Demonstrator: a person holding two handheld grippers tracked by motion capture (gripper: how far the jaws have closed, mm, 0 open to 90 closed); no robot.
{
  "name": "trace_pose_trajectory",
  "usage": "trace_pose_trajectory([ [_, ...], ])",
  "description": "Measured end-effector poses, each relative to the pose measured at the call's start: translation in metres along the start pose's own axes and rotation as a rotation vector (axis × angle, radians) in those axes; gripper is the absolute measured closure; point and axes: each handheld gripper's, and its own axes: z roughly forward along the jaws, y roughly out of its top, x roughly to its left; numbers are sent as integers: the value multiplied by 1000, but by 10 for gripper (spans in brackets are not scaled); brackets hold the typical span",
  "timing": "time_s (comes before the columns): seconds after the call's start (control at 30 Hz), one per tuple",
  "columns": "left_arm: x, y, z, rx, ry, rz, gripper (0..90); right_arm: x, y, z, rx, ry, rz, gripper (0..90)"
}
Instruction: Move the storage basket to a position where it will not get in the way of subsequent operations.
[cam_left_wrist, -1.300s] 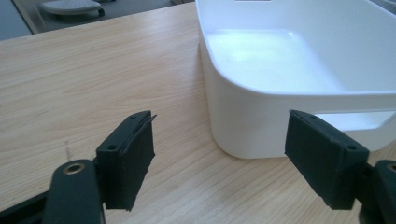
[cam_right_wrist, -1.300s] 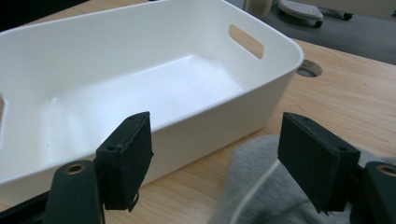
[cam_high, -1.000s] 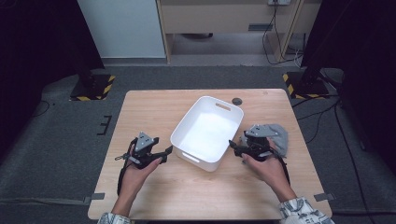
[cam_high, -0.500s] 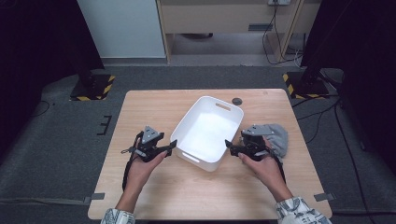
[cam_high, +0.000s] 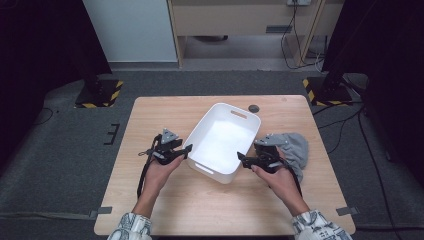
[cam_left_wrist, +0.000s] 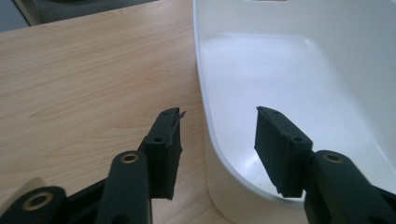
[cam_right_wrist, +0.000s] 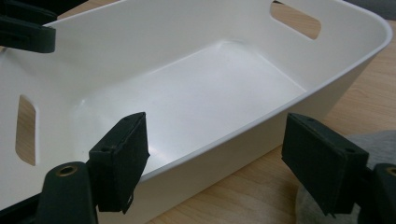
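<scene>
White plastic tub (cam_high: 225, 141) sits empty near the middle of a pale wooden bench (cam_high: 165, 107), angled toward its far right corner. The left gripper (cam_high: 185, 148) straddles the tub's left rim; its jaws have just been closing, yet both pads stand apart from the wall. The right gripper (cam_high: 242, 157) straddles the opposite rim, jaws apart, not pressing either. A grey cloth (cam_high: 296, 148) lies just beside the right gripper. Likely risks: one gripper clamping before the other could push the light tub sideways or tip it; a shallow bite on the thin, smooth rim could slip; the right gripper's outer jaw could snag the cloth.
</scene>
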Motion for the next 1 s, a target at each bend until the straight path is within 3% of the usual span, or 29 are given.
trace_pose_trajectory([
  [0.13,-3,2,6,26,-7,12,572,3,-1,3,8,35,25,223],
  [0.27,-7,2,8,57,10,37,614,4,-1,4,14,32,23,216],
  [0.4,-9,2,5,70,1,33,656,4,-3,7,42,38,22,220],
  [0.57,-12,-2,-5,86,3,37,647,7,-4,10,51,46,25,262],
  [0.8,-19,-15,-24,67,15,22,617,15,-4,11,59,51,-20,303],
  [0.83,-20,-20,-33,63,3,-1,605,20,-4,13,70,53,-60,311],
  [0.9,-21,-23,-37,64,-9,-14,588,23,-4,16,79,51,-87,312],
  [1.0,-21,-24,-40,63,-5,-18,582,26,-5,19,84,58,-92,309],
])
